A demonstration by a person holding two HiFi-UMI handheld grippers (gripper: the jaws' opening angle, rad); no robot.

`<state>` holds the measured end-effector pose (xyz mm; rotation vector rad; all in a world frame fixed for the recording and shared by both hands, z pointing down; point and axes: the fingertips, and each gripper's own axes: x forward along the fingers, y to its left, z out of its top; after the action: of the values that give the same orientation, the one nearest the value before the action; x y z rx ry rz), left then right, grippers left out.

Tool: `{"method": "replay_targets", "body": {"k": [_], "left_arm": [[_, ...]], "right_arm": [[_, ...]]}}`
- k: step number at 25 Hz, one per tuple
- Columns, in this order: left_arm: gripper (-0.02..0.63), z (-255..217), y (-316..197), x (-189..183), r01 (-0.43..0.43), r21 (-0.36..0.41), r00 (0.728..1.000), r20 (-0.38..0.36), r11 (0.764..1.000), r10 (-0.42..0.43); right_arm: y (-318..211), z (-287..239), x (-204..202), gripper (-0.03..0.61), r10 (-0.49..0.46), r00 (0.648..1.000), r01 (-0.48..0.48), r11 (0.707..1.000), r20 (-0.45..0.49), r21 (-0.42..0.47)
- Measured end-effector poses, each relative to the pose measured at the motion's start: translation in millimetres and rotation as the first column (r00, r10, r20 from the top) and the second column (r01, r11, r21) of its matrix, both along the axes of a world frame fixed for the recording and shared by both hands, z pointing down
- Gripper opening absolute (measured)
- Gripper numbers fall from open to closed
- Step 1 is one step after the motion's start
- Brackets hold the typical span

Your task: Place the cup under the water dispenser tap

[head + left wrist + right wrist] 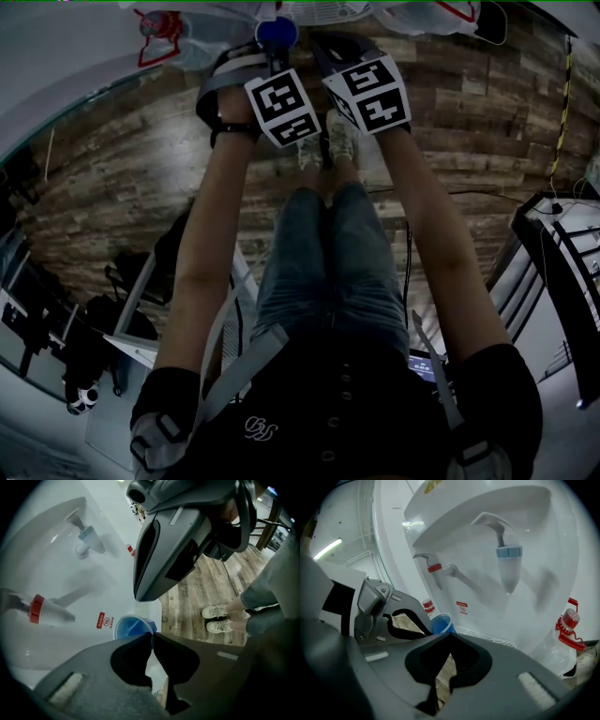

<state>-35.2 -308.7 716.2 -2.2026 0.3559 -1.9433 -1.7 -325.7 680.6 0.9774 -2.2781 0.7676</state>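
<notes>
A blue cup (129,626) hangs by its rim from my left gripper (152,635), whose jaws are shut on the near edge of the rim. The cup is low in front of the white water dispenser (56,573), close to the ribbed drip grate (146,606). In the right gripper view the cup (442,622) sits below and a little right of the red tap (433,568); the blue tap (508,566) is further right. My right gripper (449,637) is shut and empty, just beside the left gripper (389,613). The head view shows the cup (277,33) beyond both marker cubes.
A red tap (40,609) and a blue tap (91,538) stick out of the dispenser's recess. A clear bottle with a red cap (567,625) stands to the dispenser's right. Wooden floor (206,588) and the person's white shoes (218,618) lie below.
</notes>
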Motion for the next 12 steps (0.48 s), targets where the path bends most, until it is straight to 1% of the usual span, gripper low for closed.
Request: {"method": "replay_targets", "body": {"k": [3,5,7,12], "left_arm": [[0.018,1.6,-11.2,2.6,-0.015,0.042,1.0,0.011,0.999,0.015],[0.018,3.6,-20.1,1.5,-0.013,0.075,1.0,0.017,0.997,0.011],[0.019,7.1,-27.1,-0.5,-0.006,0.105,1.0,0.024,0.994,0.004],[0.02,17.6,-36.0,-3.4,-0.028,0.146,0.998,0.055,0.989,0.02]], "right_arm": [[-2.5,2.5,5.1,0.0,0.01,1.0,-0.01,1.0,-0.007,0.005],[-5.1,4.3,6.5,0.0,0.013,1.0,-0.013,1.0,-0.012,0.011],[-5.5,4.9,4.7,0.0,0.016,1.0,-0.016,1.0,-0.004,-0.004],[-5.1,7.4,6.0,0.0,0.016,1.0,-0.016,1.0,-0.001,-0.008]]}}
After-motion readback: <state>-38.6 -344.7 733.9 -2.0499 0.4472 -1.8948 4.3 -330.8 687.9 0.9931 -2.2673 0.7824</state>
